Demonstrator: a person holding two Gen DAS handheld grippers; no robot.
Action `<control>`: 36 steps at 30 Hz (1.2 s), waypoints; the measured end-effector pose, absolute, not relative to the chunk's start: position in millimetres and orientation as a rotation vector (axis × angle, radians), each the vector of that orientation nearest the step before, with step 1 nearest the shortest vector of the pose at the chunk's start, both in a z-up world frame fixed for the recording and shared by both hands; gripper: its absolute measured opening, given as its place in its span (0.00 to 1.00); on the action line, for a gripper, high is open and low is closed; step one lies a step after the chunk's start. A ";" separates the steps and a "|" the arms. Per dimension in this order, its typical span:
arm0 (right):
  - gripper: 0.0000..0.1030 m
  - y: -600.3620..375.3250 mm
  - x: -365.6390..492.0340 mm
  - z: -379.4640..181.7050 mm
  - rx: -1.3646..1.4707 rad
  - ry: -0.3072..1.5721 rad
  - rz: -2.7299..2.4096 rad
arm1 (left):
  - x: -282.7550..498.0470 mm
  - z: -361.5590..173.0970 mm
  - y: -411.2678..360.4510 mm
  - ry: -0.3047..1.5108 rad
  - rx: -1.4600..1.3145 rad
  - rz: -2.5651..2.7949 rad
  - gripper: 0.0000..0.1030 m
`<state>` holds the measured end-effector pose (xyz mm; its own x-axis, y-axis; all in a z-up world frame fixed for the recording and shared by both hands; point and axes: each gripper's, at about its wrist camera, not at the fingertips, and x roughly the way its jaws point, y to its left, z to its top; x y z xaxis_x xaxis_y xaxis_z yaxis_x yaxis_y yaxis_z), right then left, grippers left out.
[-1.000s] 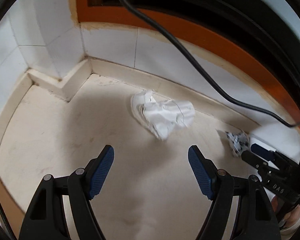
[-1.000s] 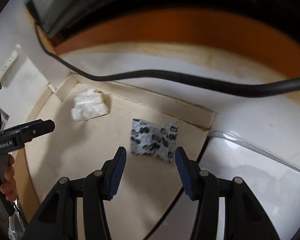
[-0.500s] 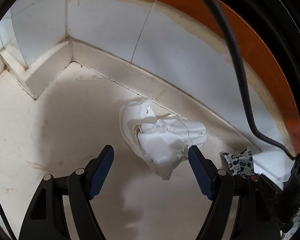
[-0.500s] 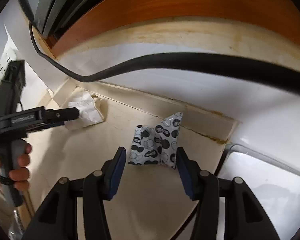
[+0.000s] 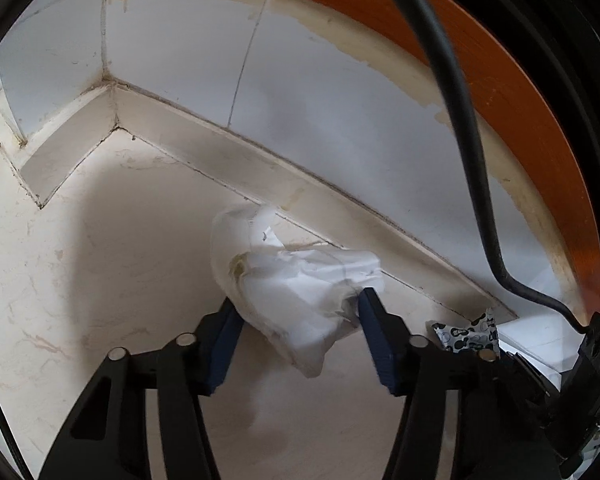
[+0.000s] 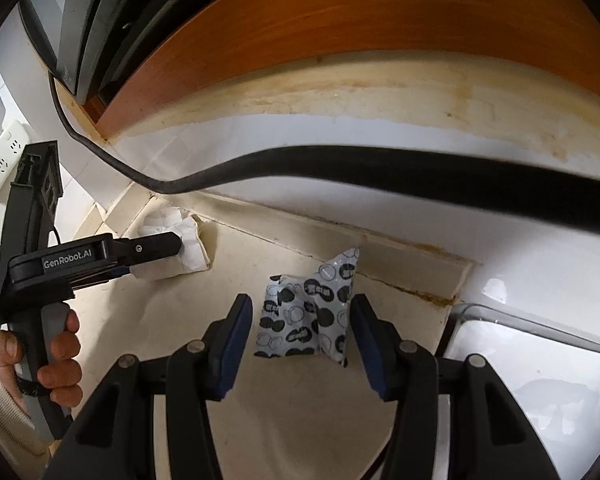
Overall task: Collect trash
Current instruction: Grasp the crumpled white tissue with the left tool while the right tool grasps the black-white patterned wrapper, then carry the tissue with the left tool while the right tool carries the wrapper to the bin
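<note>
A crumpled white paper (image 5: 300, 280) lies on the cream counter (image 5: 100, 280) near the tiled wall. My left gripper (image 5: 300, 320) is closing on it, and both blue pads touch its sides. The right wrist view shows that same left gripper (image 6: 160, 256) reaching into the paper (image 6: 188, 244). A silver wrapper with black print (image 6: 304, 316) stands between the pads of my right gripper (image 6: 300, 328). Its jaws are closing too, with a thin gap left on each side. The same wrapper (image 5: 466, 336) appears at the left wrist view's right edge.
A thick black cable (image 6: 340, 164) hangs across just above the counter in front of the white tiles. An orange wooden band (image 6: 340, 20) runs above. A white glossy surface with a clear edge (image 6: 540, 320) lies right of the wrapper. A person's hand (image 6: 56, 352) grips the left handle.
The left gripper came down and forward over the white paper and narrowed onto it. The right gripper's jaws narrowed slightly around the wrapper, which now sits further in between them.
</note>
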<state>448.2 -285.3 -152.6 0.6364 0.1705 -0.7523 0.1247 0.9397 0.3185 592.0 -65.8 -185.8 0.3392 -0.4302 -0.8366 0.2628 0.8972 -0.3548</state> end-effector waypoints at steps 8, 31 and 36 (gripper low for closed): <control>0.27 -280.6 443.3 -151.5 0.321 0.884 0.028 | 572.5 -177.2 -75.8 1.081 -0.148 -0.410 0.15; 0.24 -239.3 297.1 -54.4 0.347 0.835 0.049 | 389.1 -38.1 -42.3 1.022 -0.049 -0.485 0.13; 0.24 -236.3 243.4 -32.6 0.375 0.824 0.060 | 326.4 -8.5 -35.4 1.029 -0.061 -0.531 0.13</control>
<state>243.4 -236.3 -32.6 0.6814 0.1964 -0.7051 0.0921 0.9327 0.3488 326.4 -35.4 -8.5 0.4018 -0.4476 -0.7989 0.3920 0.8725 -0.2917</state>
